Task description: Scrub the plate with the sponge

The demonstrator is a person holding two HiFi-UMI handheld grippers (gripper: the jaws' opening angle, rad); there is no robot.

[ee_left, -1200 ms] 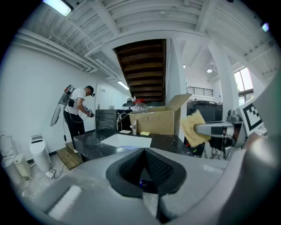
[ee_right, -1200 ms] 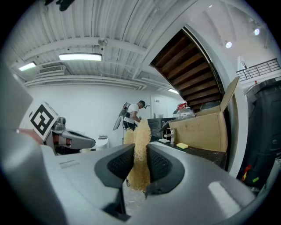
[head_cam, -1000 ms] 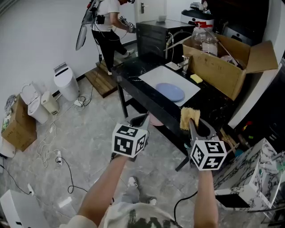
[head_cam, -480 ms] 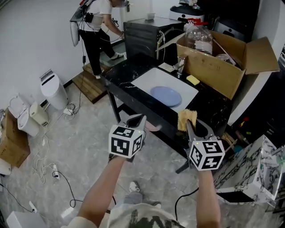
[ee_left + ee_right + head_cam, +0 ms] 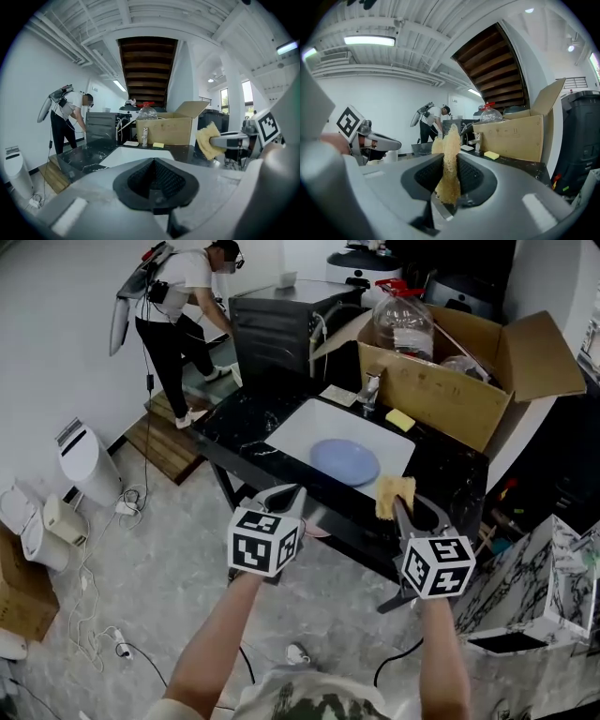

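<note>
The sponge (image 5: 395, 494), a ragged tan-yellow pad, is pinched between the two fingers of the right gripper (image 5: 405, 508). In the right gripper view it stands on edge in the narrow gap, squeezed by the black pads on both sides. Its upper half sticks out past the fingertips (image 5: 449, 157).

The plate (image 5: 345, 461), round and pale blue, lies flat in the white sink (image 5: 295, 432). It is ahead of the right fingertips and a little to their left, below the sponge's level and apart from it. From the left gripper (image 5: 289, 493) the plate lies ahead and to the right of the fingertips, also well clear of them. The left gripper's jaws are closed together with nothing between them, as the left gripper view shows (image 5: 153, 160). In that view the sponge (image 5: 206, 140) appears off to the right of the left fingertips.

The sink is set in a black marbled counter (image 5: 448, 474) that runs beneath and beyond both pairs of fingers. Past the plate, a small faucet (image 5: 370, 388) stands at the sink's far edge. A second, bright yellow sponge (image 5: 399, 420) lies at the far right corner of the sink, just before an open cardboard box (image 5: 450, 381). A clear jug (image 5: 403, 324) stands in that box. Far beyond the left fingertips, a person (image 5: 178, 296) bends over a dark cabinet (image 5: 272, 329).
</note>
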